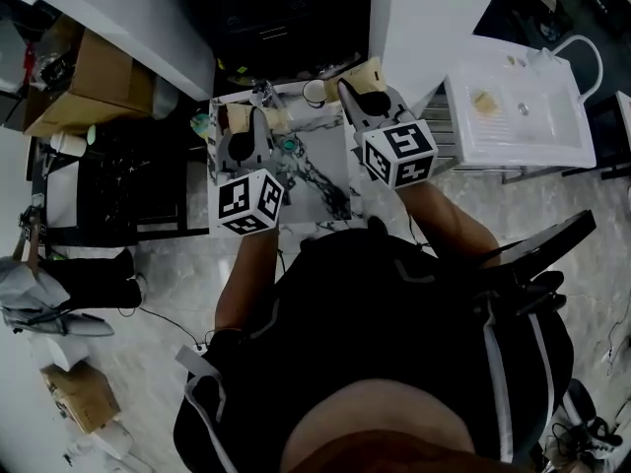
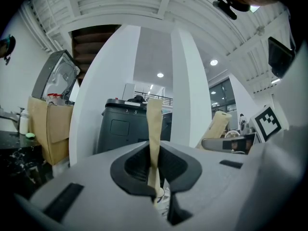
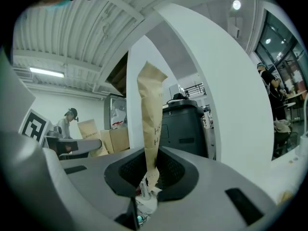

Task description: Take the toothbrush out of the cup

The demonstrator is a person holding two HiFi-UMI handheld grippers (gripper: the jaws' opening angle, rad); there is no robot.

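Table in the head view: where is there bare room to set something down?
Bare marble on the right half of the table, between the cup at the back and the dark tangle in front. The left side is crowded under the left gripper and its paper strip.

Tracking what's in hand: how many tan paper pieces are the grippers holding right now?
2. A tan paper strip stands pinched in the left gripper; a crumpled tan paper piece is pinched in the right gripper. Others could lie hidden below the grippers.
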